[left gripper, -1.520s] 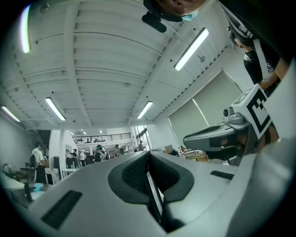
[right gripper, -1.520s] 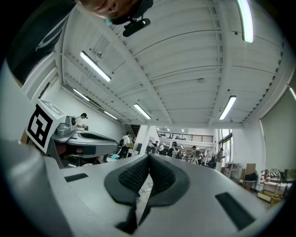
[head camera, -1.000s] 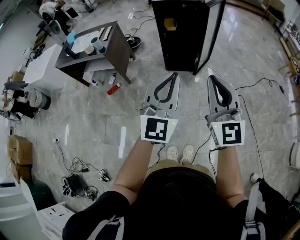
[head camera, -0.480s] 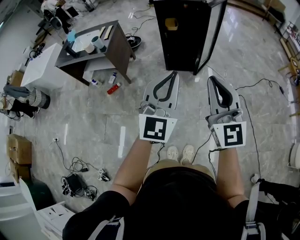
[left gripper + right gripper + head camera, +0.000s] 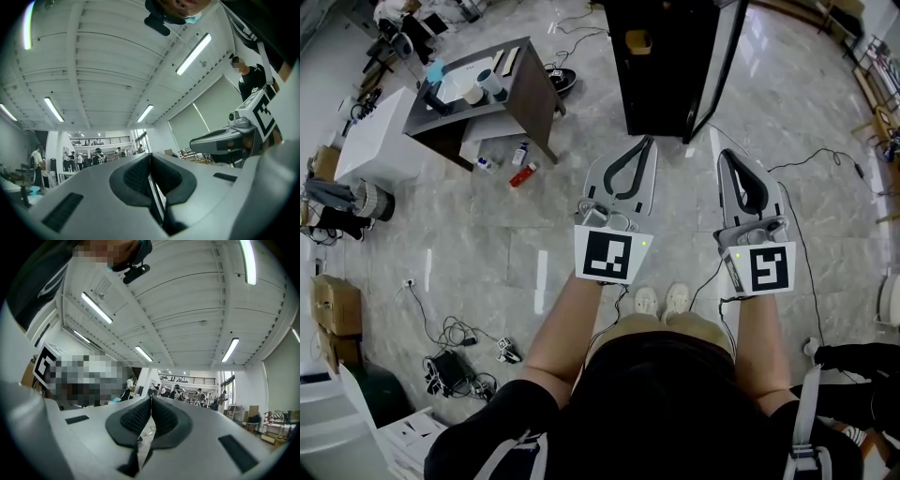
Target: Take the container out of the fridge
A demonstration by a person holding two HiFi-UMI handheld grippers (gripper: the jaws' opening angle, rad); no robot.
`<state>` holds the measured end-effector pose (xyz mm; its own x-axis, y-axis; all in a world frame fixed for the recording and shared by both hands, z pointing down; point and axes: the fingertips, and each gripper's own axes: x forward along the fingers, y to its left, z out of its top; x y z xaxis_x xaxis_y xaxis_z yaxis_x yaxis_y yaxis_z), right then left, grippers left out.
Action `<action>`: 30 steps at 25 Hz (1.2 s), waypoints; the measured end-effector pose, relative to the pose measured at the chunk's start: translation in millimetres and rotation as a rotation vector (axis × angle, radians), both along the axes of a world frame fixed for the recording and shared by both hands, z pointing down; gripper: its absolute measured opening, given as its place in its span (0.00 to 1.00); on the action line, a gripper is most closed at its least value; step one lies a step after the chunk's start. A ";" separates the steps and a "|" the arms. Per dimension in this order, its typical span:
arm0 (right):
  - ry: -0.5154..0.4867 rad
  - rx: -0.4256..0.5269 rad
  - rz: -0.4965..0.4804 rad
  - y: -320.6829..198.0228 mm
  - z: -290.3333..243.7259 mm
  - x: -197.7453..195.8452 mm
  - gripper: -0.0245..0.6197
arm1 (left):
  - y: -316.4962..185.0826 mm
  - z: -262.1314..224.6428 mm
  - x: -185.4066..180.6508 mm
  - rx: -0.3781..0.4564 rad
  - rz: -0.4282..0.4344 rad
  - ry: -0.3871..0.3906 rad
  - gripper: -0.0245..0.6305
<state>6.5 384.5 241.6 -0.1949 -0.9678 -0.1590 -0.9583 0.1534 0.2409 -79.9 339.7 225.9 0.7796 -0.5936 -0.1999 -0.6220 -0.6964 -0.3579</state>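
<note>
A black fridge [image 5: 670, 89] stands on the floor ahead of me in the head view, its glass door [image 5: 729, 58] swung open on the right. On a shelf inside sits a small yellow container [image 5: 637, 41]. My left gripper [image 5: 649, 142] [image 5: 150, 157] points at the fridge, a short way from its foot, with its jaws closed together and nothing between them. My right gripper [image 5: 724, 155] [image 5: 151, 399] is held beside it, likewise shut and empty. Both gripper views tilt up at the ceiling; the left one also catches the right gripper [image 5: 229, 140].
A dark wooden table [image 5: 534, 89] with cups and a bowl stands at the left, with bottles [image 5: 525, 173] on the floor by it. A white cabinet [image 5: 370, 141] lies further left. Cables [image 5: 825, 159] trail over the marble floor at the right. Cardboard boxes [image 5: 333, 305] sit at the far left.
The fridge and the table have slid up in the head view and my feet have shifted, so I have come a little closer. Both grippers stay shut.
</note>
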 end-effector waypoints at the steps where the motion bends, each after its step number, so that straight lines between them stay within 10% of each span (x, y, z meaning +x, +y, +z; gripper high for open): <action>1: 0.001 0.000 0.003 1.1 0.6 -1.6 0.09 | 0.4 0.5 -2.1 0.001 0.003 0.000 0.07; 30: 0.025 0.073 -0.014 -88.8 6.0 -4.5 0.09 | -85.2 2.0 -7.6 0.076 -0.011 0.011 0.07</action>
<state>1.9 295.7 247.7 -0.2127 -0.9511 -0.2240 -0.9499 0.1475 0.2754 -87.5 254.6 227.9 0.7706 -0.5848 -0.2533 -0.6337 -0.6609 -0.4021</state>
